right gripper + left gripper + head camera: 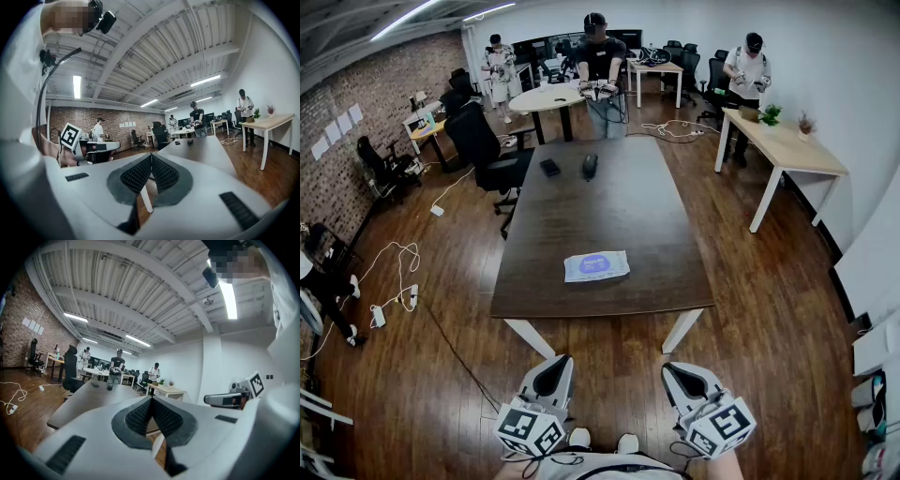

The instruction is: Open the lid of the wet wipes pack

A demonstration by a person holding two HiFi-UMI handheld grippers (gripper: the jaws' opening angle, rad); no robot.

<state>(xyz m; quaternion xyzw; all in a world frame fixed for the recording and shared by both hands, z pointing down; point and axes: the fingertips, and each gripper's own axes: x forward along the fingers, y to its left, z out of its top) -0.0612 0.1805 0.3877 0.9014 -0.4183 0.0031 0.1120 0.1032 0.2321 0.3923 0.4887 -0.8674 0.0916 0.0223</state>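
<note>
Holding: we carry the left hand-held gripper [553, 367] and the right hand-held gripper [682, 371] side by side over the floor, short of the desk's [609, 211] near edge and well apart from it.
Left jaws: pressed together, with nothing between them.
Right jaws: pressed together as well, and empty.
Near edge of the desk: the wet wipes pack [596, 266] lies flat just inside it, about midway across.
Lid: the blue patch on top of the pack looks flat and closed, though it is small at this range.
Far end of the desk: a flat dark thing [549, 167] and a rounded dark thing [590, 165] sit near each other, well apart from the pack.
Beyond the desk: three persons stand.
Done: nothing that we can see; neither hand-held gripper touches the pack.
Left: all of it, we judge. We must come up to the desk, steady the pack, catch the lid's edge and lift it.
</note>
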